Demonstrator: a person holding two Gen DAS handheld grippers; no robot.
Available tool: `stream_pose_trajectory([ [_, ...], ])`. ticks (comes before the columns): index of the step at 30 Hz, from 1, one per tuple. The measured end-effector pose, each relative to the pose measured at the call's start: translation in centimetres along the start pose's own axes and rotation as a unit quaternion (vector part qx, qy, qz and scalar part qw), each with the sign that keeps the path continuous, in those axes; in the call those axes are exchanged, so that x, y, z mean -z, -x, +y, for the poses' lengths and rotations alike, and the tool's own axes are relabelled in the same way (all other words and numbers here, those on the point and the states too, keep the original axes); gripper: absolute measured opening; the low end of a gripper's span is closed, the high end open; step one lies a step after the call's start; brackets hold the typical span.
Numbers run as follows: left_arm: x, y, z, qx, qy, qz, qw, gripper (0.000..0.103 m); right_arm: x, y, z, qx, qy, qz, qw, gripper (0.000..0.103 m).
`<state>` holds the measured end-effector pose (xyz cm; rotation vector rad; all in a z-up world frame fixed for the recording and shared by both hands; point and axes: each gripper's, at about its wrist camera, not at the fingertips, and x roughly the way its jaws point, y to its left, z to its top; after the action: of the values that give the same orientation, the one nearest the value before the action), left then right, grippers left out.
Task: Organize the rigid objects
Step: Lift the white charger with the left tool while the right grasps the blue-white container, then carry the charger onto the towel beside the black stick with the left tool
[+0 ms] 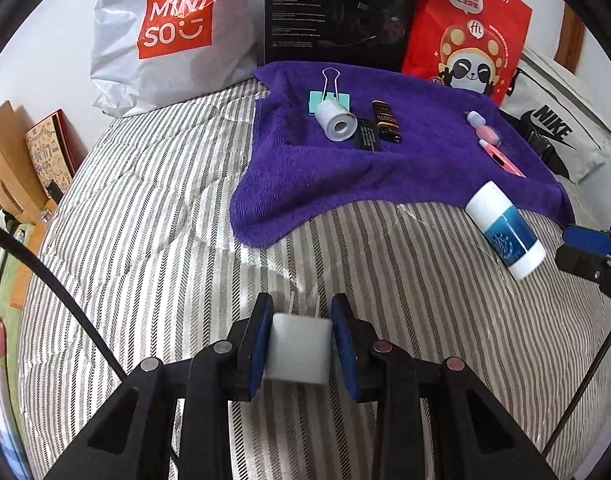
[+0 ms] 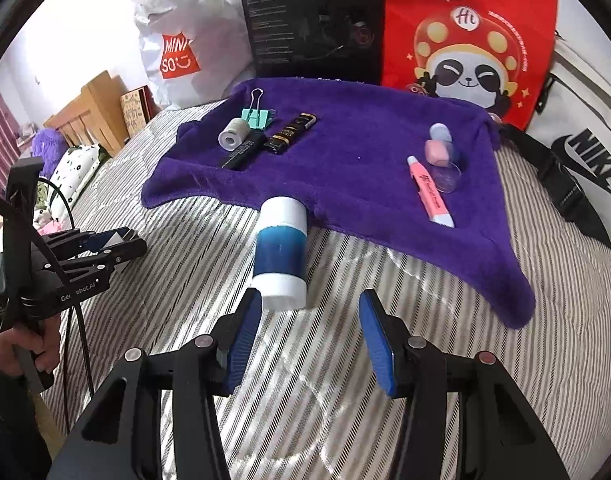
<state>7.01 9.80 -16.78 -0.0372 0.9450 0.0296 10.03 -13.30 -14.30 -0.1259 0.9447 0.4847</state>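
Observation:
My left gripper (image 1: 301, 316) is shut on a small white block (image 1: 299, 354), held between its blue pads above the striped bedcover (image 1: 165, 240). A white and blue bottle (image 2: 281, 248) lies on its side at the front edge of the purple towel (image 2: 345, 168). My right gripper (image 2: 309, 304) stands open just short of the bottle; the bottle's near end is beside the left fingertip, and the pads do not press it. On the towel lie a mint binder clip (image 2: 257, 114), a white tape roll (image 2: 233, 134), two black sticks (image 2: 291, 134) and a pink pen (image 2: 431, 196).
Behind the towel stand a white Miniso bag (image 1: 169, 36), a black box (image 1: 337, 12) and a red panda bag (image 1: 465, 32). A white Nike bag (image 2: 585, 152) lies at the right. Wooden furniture (image 2: 93, 116) and pillows sit at the left. A hand (image 2: 21, 354) holds the left gripper.

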Motion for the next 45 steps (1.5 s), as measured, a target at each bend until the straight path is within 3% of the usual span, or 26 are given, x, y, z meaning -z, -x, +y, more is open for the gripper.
stream_pose_trajectory([
  [16, -0.3, -0.3, 0.0, -0.002, 0.003, 0.005, 1.0000, 0.029, -2.8, -5.8, 3.0, 0.005, 0.043, 0.027, 0.999, 0.049],
  [19, -0.3, -0.2, 0.0, -0.002, 0.004, 0.007, 1.0000, 0.029, -2.9, -7.0, 3.2, 0.020, 0.054, 0.031, 0.998, 0.042],
  [20, -0.3, -0.2, 0.0, -0.001, 0.005, 0.007, 1.0000, 0.029, -2.8, -6.9, 3.2, 0.021, 0.057, 0.021, 0.998, 0.036],
  [27, -0.3, -0.2, 0.1, 0.005, 0.004, 0.007, 1.0000, 0.029, -2.5, -5.7, 1.8, 0.017, 0.044, 0.024, 0.999, 0.036],
  [35, -0.2, -0.2, -0.1, -0.005, -0.003, 0.006, 1.0000, 0.029, 1.1, -1.3, -2.3, 0.035, 0.002, 0.030, 0.999, 0.036],
  [40, -0.3, -0.3, -0.4, -0.009, -0.005, 0.009, 0.9999, 0.029, 2.8, -1.8, -3.0, 0.038, -0.008, 0.050, 0.998, 0.037],
  [45, -0.3, -0.2, -0.1, -0.005, -0.002, 0.008, 1.0000, 0.028, 3.3, -1.9, -2.5, 0.052, 0.006, 0.040, 0.998, 0.036],
])
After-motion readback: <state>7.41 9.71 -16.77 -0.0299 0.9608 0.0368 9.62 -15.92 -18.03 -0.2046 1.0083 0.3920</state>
